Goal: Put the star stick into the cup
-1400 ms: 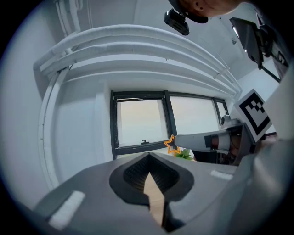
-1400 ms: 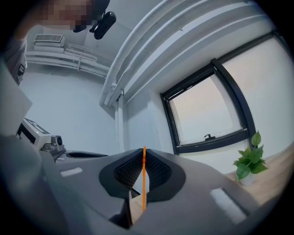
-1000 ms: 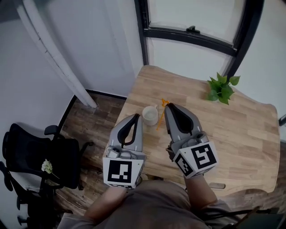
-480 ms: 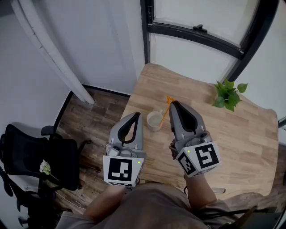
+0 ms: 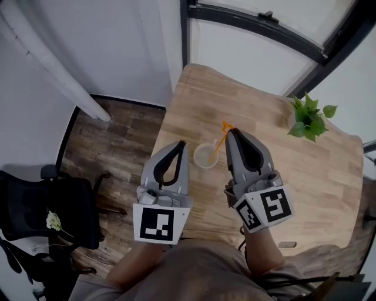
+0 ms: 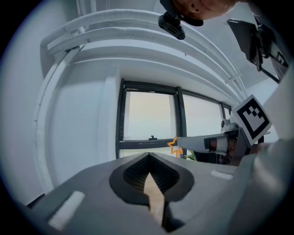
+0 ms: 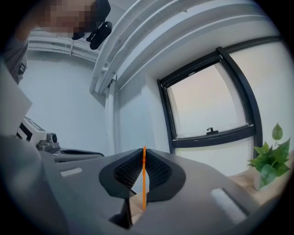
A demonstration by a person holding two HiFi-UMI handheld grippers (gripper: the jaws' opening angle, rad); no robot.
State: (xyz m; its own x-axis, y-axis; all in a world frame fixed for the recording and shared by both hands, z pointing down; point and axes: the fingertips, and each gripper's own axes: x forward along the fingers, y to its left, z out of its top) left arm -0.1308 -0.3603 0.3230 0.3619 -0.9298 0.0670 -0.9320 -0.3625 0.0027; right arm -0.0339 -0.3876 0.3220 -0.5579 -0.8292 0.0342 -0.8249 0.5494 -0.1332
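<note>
A small white cup [image 5: 205, 156] stands near the left edge of the wooden table [image 5: 305, 176]. My right gripper [image 5: 230, 131] [image 7: 143, 150] is shut on the orange star stick [image 5: 220, 141] [image 7: 144, 183]. The star [image 5: 227, 125] [image 6: 174, 147] points up past the fingertips. The stick slants down to the left, and its lower end lies over the cup's mouth. My left gripper [image 5: 181, 143] [image 6: 148, 156] is shut on nothing, just left of the cup. In the left gripper view the right gripper [image 6: 206, 143] shows at the right.
A small green potted plant [image 5: 308, 117] [image 7: 268, 160] stands at the table's far right. Behind the table is a black-framed window [image 5: 258, 17]. A black office chair [image 5: 41, 206] stands on the wood floor to the left, beside a white slanted pipe [image 5: 47, 64].
The right gripper has carried the stick leftward, from beside the cup to over its mouth. The left gripper has stayed shut beside the cup. The head camera has tilted.
</note>
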